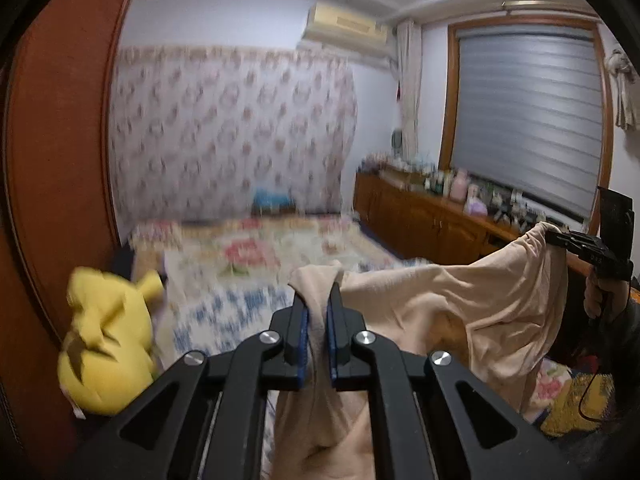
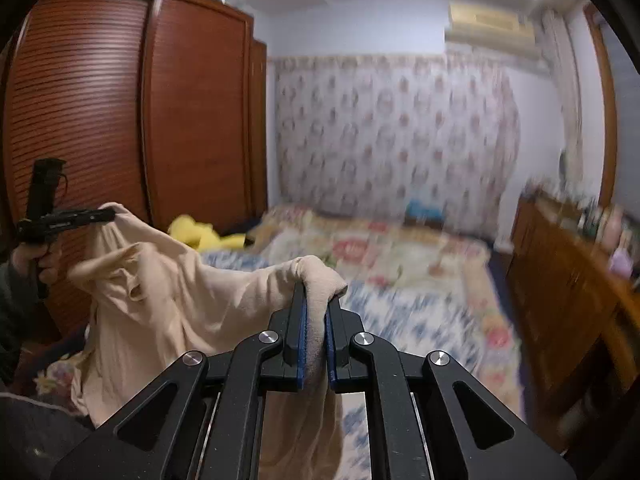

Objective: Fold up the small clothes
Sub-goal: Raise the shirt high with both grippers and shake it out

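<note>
The left gripper (image 1: 317, 312) has its jaws closed down on a bunched edge of the beige garment (image 1: 460, 304), with cloth pinched between the blue pads (image 1: 305, 344) and hanging below them. The right gripper (image 2: 316, 312) is in the same condition: jaws pressed together on a fold of the same beige garment (image 2: 168, 300), and only fabric shows between its pads (image 2: 303, 344).

In the left wrist view the right gripper (image 1: 558, 236) appears at the far right, clamped on the garment's other upper corner, with the person's hand (image 1: 596, 300) wrapped around its handle. In the right wrist view the left gripper (image 2: 108, 213) appears at the far left, holding the opposite corner, with a hand (image 2: 36, 264) below it.

Position of the garment: it is suspended in the air between the two grippers, above the near end of the bed (image 1: 256, 264). Its long axis runs side to side from one gripper to the other, roughly level. The upper edge sags slightly between the two held points, and the rest of the cloth drapes downward. Whether the lower hem touches the bed cannot be confirmed.

The bed carries a floral cover (image 2: 400, 264). A yellow plush toy (image 1: 108, 340) lies on the bed's left side, beside the wooden wardrobe (image 2: 132, 112). The background is motion-blurred, so the small items on the low wooden cabinet (image 1: 420, 216) under the window blind (image 1: 528, 116) are probably bottles and figurines.
</note>
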The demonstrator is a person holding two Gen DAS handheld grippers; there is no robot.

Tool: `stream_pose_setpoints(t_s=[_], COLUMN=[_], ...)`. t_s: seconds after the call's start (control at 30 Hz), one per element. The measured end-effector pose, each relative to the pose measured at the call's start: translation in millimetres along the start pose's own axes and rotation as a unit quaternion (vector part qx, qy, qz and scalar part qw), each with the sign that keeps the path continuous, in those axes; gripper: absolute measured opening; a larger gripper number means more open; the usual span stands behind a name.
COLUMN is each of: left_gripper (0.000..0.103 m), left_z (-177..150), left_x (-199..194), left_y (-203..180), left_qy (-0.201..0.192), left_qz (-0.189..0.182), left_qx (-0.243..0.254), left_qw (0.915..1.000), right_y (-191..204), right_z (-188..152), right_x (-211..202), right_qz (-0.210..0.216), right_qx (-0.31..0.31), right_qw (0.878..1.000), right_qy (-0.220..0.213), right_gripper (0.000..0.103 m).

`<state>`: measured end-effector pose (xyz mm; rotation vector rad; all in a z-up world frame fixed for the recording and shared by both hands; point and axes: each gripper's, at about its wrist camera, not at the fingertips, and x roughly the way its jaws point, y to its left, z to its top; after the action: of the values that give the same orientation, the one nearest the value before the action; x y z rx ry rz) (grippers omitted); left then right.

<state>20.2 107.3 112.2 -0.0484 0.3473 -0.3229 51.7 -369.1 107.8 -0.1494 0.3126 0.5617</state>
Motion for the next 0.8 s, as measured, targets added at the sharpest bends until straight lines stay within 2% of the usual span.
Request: stream_pose_setpoints(t_s=[0.27,0.47,0.8], left_gripper=[0.006,0.006,0.006], left_z=[73,114,148], left_x=[-57,-94,-162], left_y=[4,11,7], left_qy=[-0.096,-0.154,-0.223], left_qz=[0.018,0.031,0.034], left_qx=[0.02,0.032,0.058], left_qw=[0.995,0.9871,0.9725], right_y=[19,26,36], right_z=[91,141,177], right_x=[-54,-88,-144], right_qz=[-0.032,-0.062,-0.094], right_qx=[-0.07,-0.105,-0.138], right_qw=[0.993,0.985,0.972], right_qy=[-0.086,-0.123,-0.167], right_gripper=[0.005,0.005,0.005])
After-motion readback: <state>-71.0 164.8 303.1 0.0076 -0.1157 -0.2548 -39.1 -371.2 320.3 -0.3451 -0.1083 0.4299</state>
